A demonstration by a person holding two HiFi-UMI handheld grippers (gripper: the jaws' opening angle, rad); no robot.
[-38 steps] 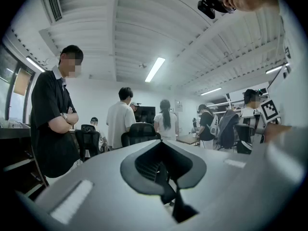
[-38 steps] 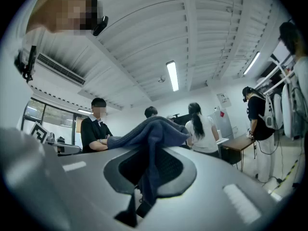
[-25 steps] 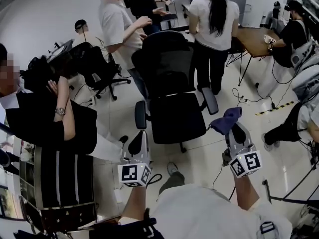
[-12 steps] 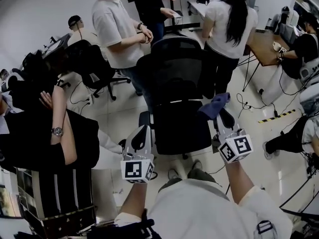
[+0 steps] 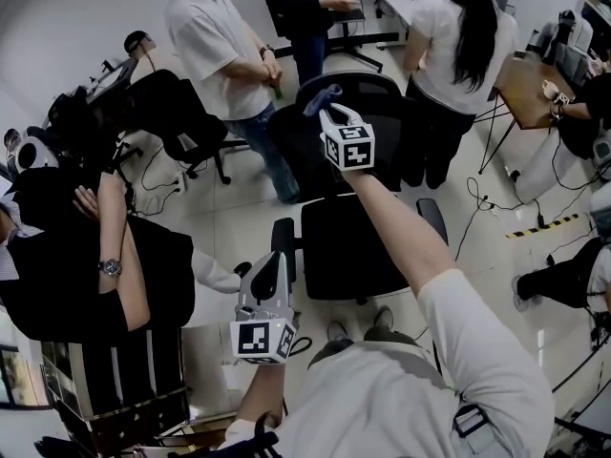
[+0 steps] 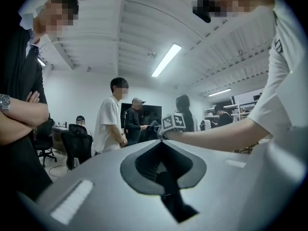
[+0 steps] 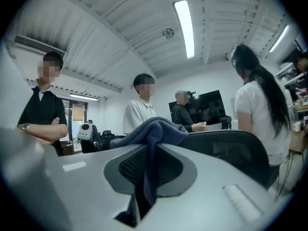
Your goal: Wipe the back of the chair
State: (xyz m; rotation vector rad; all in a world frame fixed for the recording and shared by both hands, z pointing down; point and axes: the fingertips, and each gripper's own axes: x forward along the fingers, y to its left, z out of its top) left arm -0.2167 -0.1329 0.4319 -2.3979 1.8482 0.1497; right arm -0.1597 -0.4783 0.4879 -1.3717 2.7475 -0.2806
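Note:
A black office chair stands in front of me, its mesh back (image 5: 368,127) upright behind the seat (image 5: 358,246). My right gripper (image 5: 329,103) is stretched out to the top left edge of that back and is shut on a dark blue cloth (image 5: 323,93). In the right gripper view the cloth (image 7: 154,129) bulges out between the closed fingers, with the chair back (image 7: 231,148) just to the right. My left gripper (image 5: 270,275) hangs low beside the chair's left armrest (image 5: 284,241). Its jaws meet at the tips (image 6: 161,143) with nothing between them.
People stand close round the chair: one in a white shirt (image 5: 215,41) at its left, one with long hair (image 5: 458,36) behind it, one with crossed arms (image 5: 86,256) at my left. A second black chair (image 5: 177,113) and a brown desk (image 5: 530,79) flank the space.
My right gripper has risen with the cloth from beside the seat's right armrest to the top left of the chair back. The left gripper has barely moved.

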